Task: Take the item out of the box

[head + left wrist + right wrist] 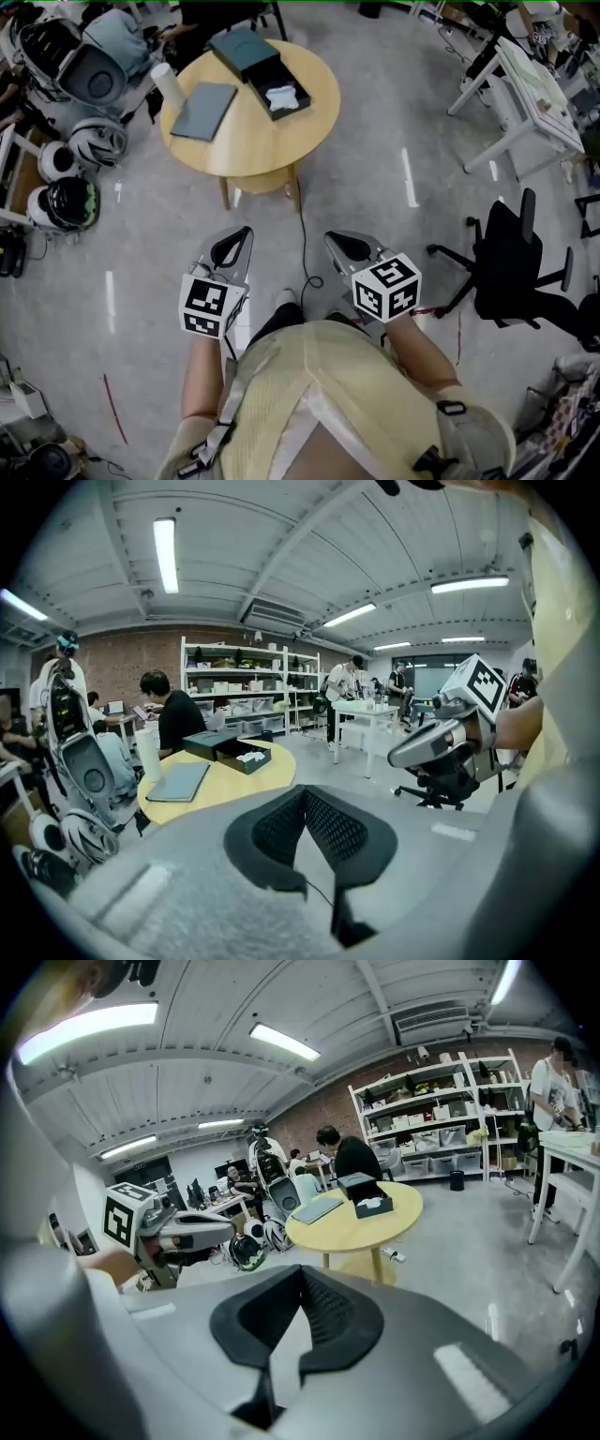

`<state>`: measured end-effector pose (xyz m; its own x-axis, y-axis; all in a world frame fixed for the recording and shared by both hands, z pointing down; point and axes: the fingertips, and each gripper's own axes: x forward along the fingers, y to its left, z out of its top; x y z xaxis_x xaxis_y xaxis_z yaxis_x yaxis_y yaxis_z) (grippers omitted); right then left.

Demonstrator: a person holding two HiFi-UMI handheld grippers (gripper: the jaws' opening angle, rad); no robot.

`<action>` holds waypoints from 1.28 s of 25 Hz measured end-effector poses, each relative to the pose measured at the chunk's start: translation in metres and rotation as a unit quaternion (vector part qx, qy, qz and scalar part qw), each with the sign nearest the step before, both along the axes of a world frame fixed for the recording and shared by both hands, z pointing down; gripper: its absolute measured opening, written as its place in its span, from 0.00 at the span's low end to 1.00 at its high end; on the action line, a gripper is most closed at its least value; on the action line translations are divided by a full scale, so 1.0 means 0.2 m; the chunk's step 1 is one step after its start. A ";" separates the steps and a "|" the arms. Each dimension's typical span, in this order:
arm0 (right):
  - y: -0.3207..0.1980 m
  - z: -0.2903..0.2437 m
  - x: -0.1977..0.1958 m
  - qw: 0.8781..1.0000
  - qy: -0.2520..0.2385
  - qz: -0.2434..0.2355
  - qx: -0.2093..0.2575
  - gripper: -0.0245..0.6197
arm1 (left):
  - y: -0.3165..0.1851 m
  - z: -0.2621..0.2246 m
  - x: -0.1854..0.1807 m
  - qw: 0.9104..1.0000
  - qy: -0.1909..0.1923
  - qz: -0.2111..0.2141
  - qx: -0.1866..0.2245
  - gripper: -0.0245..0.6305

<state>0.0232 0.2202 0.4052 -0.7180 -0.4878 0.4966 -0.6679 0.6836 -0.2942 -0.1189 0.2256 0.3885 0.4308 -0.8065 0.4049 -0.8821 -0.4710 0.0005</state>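
At the far side of a grey floor, well apart from me, stands a round yellow table (281, 141), and on it lies the open dark box (265, 99) I am to empty. The item (283, 95) sits inside it: a small white thing with an uneven, crumpled outline, filling only the middle of the tray. Just beside the box, touching it or nearly so, lies its dark teal lid (242, 49), so nothing covers the item. Nothing else shows in the box.

Also on the table are a flat grey slab (203, 111), perhaps a folder or closed laptop, and an upright white cylinder (169, 86) near the edge.

My left gripper (241, 239) and right gripper (337, 244) hang low in front of my body, side by side and pointing somewhat downward toward the table. Each has its jaws pressed together with nothing between them. Neither has reached the table.

From here the item is too small to identify. I judge it to be light and soft, like paper or cloth wrapping, likely to crush or slip free if pinched hard. I would take it from above on a raised fold near its middle, closing gently. The box looks light too, so it may slide or lift with the item; my other gripper could steady its wall.
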 end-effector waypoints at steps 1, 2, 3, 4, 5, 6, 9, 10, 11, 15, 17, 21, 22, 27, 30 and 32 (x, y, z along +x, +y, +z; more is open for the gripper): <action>-0.01 0.00 -0.03 1.000 0.001 0.001 0.000 0.05 | -0.02 0.01 -0.03 1.000 -0.006 0.007 0.001 0.04; -0.02 0.01 -0.06 1.000 0.003 0.001 0.000 0.05 | -0.04 0.01 -0.05 1.000 -0.010 0.015 0.001 0.04; -0.03 0.01 -0.08 1.000 0.006 0.001 -0.001 0.05 | -0.06 0.02 -0.07 1.000 -0.013 0.025 0.000 0.04; -0.04 0.02 -0.11 1.000 0.008 0.002 -0.001 0.05 | -0.08 0.03 -0.08 0.999 -0.017 0.035 -0.001 0.08; -0.04 0.03 -0.13 1.000 0.010 0.003 -0.002 0.05 | -0.10 0.04 -0.10 0.999 -0.022 0.043 -0.002 0.12; -0.05 0.03 -0.15 1.000 0.012 0.004 -0.003 0.05 | -0.12 0.05 -0.13 0.998 -0.028 0.050 -0.002 0.12; -0.09 0.05 -0.19 1.000 0.016 0.000 -0.006 0.05 | -0.20 0.07 -0.17 0.997 -0.043 0.059 -0.002 0.15; -0.11 0.05 -0.19 1.000 0.017 0.000 -0.006 0.05 | -0.22 0.07 -0.17 0.997 -0.045 0.062 -0.003 0.17; -0.13 0.06 -0.19 1.000 0.018 0.000 -0.006 0.05 | -0.25 0.08 -0.17 0.997 -0.047 0.067 -0.003 0.18; -0.27 0.05 -0.21 1.000 0.009 0.003 -0.008 0.05 | -0.36 0.15 -0.18 0.992 -0.084 0.098 -0.012 0.30; -0.34 0.05 -0.22 1.000 0.005 -0.002 -0.010 0.05 | -0.42 0.19 -0.19 0.988 -0.106 0.107 -0.019 0.30; -0.52 0.07 -0.22 1.000 0.007 -0.019 -0.013 0.05 | -0.58 0.23 -0.17 0.983 -0.136 0.119 -0.021 0.36; -0.57 0.08 -0.22 1.000 0.004 -0.023 -0.016 0.05 | -0.62 0.23 -0.16 0.981 -0.150 0.124 -0.020 0.37; -0.86 0.09 -0.22 0.999 0.001 -0.045 -0.022 0.05 | -0.91 0.25 -0.14 0.964 -0.221 0.144 -0.023 0.38; -1.02 0.12 -0.19 0.998 0.009 -0.062 -0.029 0.05 | -1.09 0.28 -0.10 0.963 -0.227 0.140 -0.036 0.38; -1.11 0.14 -0.17 0.997 0.015 -0.074 -0.031 0.05 | -1.20 0.29 -0.08 0.965 -0.222 0.132 -0.047 0.38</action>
